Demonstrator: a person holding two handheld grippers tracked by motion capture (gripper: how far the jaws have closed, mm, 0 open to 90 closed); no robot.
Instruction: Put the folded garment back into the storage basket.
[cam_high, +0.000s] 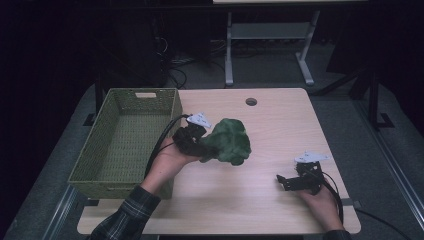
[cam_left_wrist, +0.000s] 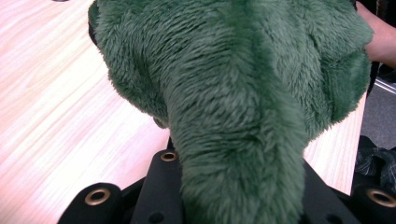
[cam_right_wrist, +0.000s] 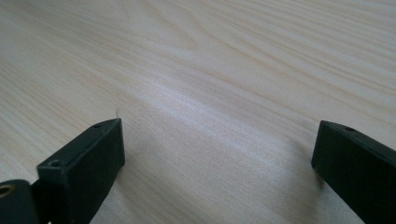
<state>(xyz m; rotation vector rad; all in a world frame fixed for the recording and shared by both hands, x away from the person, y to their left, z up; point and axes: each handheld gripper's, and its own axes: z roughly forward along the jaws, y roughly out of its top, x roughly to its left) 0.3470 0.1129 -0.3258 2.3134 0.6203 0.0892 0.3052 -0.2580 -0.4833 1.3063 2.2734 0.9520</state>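
Your left tongs (cam_high: 202, 145) are closed on the green fluffy toy (cam_high: 229, 141), and the toy hangs above the worktop (cam_high: 280, 125), near its middle. The green basket (cam_high: 85, 172) sits to the left of the toy, just beside your left hand, so that is the way to go. The toy's long part points away from the basket (toward the right). I see nothing inside the basket. Your right tongs (cam_high: 286, 182) rest low near the worktop's right edge, wide open and holding nothing.

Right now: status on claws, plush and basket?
Left claw shut on green plush, held above table. Right claw open, nothing in it. Basket beside the plush, path unobstructed.
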